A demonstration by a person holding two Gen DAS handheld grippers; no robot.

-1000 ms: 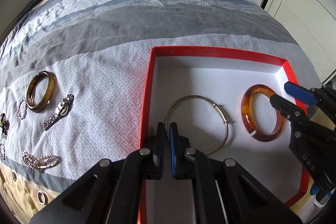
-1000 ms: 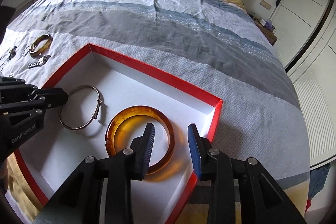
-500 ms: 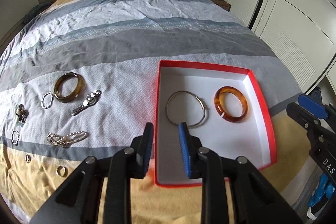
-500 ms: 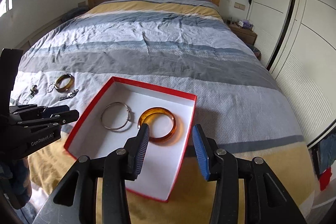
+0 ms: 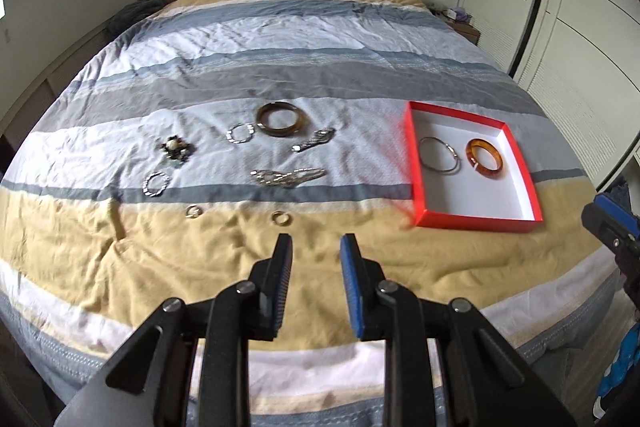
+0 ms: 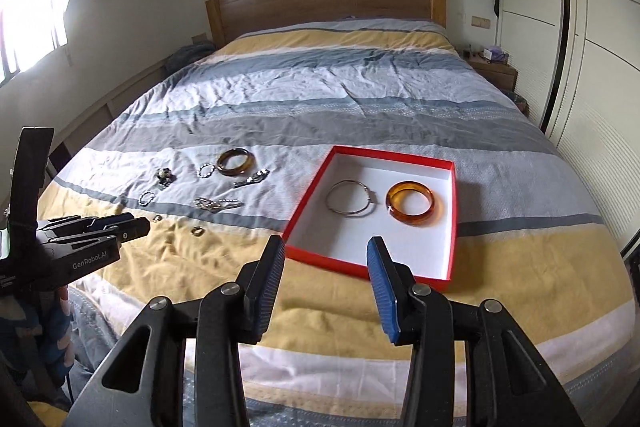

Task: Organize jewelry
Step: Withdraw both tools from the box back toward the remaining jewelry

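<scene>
Hovering over the foot of the bed (image 5: 320,75), both claws are empty right now; the left gripper (image 5: 316,247) has its jaws parted with nothing but yellow duvet showing in the gap; the right gripper (image 6: 326,251) is spread a bit wider and also holds nothing, its tips hanging just in front of the near edge of the red box (image 6: 452,223).

Jewelry-wise, two pieces are already in the box, which sits flat on the right side of the duvet; the thin silver bangle (image 6: 351,197) lies on the left of the white floor and the amber bangle (image 6: 412,207) right beside it, apart, not overlapping.

Everything else is loose on the duvet well to the left of the box; a dark brown bangle (image 5: 281,119) is furthest back, with a small beaded ring (image 5: 240,134) touching or nearly touching its left side; a silver clasp thing (image 5: 314,141) lies just right of it; a dark brooch-looking cluster (image 5: 175,148) is off to the left, too blurry to make out; a second beaded loop (image 5: 156,183) and a tangled silver chain (image 5: 288,176) sit nearer; two little rings (image 5: 194,211) (image 5: 282,218) are on the yellow stripe, closest to the left claw.
</scene>
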